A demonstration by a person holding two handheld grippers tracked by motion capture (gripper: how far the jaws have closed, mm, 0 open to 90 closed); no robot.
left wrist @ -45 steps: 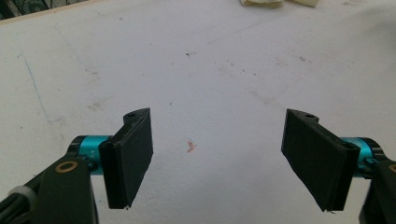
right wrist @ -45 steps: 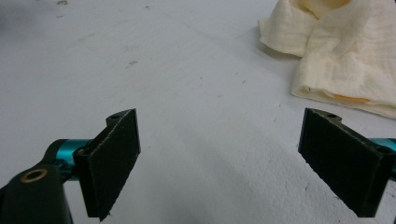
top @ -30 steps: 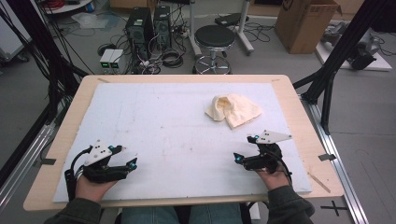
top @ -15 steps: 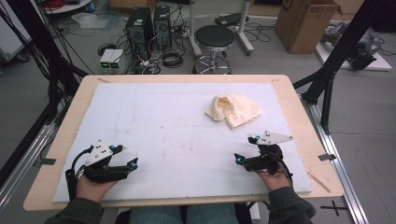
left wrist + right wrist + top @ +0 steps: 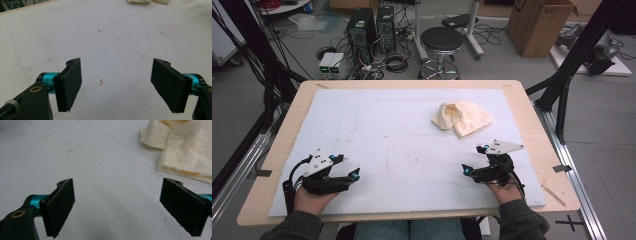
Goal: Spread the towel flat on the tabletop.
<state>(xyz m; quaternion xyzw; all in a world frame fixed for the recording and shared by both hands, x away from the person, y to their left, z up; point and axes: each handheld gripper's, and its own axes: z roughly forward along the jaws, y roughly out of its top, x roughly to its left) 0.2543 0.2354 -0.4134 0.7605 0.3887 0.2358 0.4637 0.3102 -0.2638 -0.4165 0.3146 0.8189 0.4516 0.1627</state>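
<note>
A pale wooden tabletop point(image 5: 532, 107) carries a white mat point(image 5: 377, 135) that covers nearly all of it, marked with faint scuffs. Beyond the tabletop's far edge lies a grey floor. A round black stool point(image 5: 441, 40) on a chrome base stands just past that edge, near the middle. To the stool's left sit two black computer towers point(image 5: 371, 25) amid tangled cables, with a small white box point(image 5: 330, 63) beside them. To the stool's right stands an open cardboard box point(image 5: 539, 22). Black frame struts point(image 5: 573, 55) rise at the tabletop's right.
</note>
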